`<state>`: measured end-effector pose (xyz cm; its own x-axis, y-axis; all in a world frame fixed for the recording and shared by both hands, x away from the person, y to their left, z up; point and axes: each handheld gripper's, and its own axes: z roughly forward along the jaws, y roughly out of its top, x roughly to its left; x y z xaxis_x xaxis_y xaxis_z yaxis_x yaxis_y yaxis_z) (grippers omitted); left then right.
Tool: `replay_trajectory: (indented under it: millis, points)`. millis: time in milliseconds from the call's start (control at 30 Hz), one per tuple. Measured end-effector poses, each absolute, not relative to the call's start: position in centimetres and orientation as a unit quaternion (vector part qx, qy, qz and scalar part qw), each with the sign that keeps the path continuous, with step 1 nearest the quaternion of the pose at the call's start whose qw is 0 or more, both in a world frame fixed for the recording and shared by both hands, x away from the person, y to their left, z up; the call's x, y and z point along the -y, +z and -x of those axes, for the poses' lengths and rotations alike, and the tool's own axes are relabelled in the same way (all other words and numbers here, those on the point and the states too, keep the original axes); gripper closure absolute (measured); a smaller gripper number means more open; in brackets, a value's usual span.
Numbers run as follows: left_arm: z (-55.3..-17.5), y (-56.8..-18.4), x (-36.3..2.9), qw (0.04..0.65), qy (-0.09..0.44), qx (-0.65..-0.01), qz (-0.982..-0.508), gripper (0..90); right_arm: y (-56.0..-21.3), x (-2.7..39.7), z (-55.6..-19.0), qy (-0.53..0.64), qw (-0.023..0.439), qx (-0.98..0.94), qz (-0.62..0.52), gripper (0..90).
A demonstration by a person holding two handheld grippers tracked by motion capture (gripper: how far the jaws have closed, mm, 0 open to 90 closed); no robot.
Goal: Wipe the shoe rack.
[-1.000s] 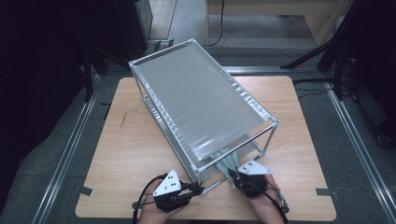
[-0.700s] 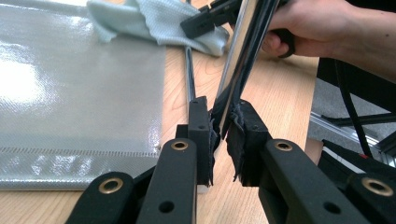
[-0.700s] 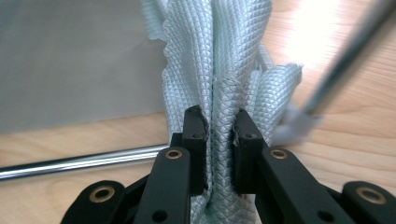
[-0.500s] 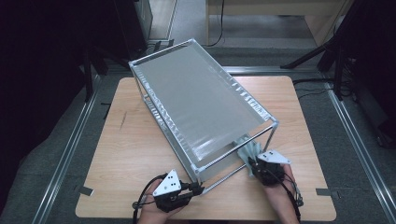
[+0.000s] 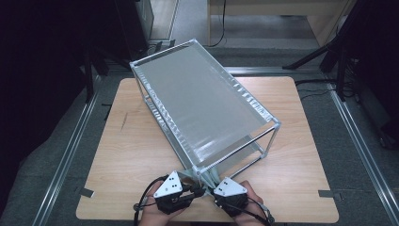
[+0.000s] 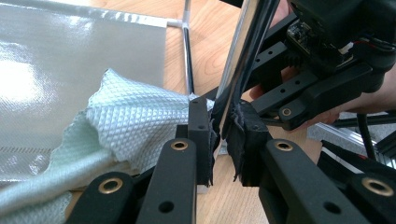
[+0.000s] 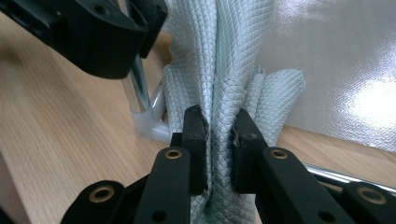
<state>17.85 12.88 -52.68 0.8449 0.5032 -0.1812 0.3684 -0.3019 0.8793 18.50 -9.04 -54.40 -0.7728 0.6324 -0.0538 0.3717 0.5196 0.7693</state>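
My left gripper [image 6: 218,140] pinches the rack's chrome post [image 6: 243,60]; my right gripper [image 7: 218,140] clamps the bunched cover fabric [image 7: 219,56]. Next, I judge, draw it along.

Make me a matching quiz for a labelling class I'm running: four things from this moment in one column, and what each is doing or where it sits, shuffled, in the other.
Things
1. left gripper
2. right gripper
3. pale green cloth
4. rack

States
A. bunched at the rack's near corner
B. jaws closed around a chrome post
C. stands askew on the wooden table
D. jaws pinching a fold of fabric

Pairs: 1-B, 2-D, 3-A, 4-C
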Motion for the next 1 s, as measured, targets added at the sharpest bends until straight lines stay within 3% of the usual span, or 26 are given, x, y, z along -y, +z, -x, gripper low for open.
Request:
replay_trajectory:
  millis: [200, 400, 1000]
  points:
    - [-17.9, -52.7, -12.9, 0.525, 0.064, -0.271, -0.804, 79.9, -54.3, 11.5, -20.2, 0.389, 0.175, -0.842, -0.331, 79.5]
    - [-17.8, -52.7, -12.8, 0.524, 0.065, -0.272, -0.804, 79.9, -54.3, 18.8, -24.3, 0.37, 0.207, -0.788, -0.446, 79.3]
    - [-18.5, -52.6, -15.0, 0.518, 0.094, -0.306, -0.793, 80.2, -52.2, 30.6, -24.8, 0.299, 0.274, -0.694, -0.595, 80.8]
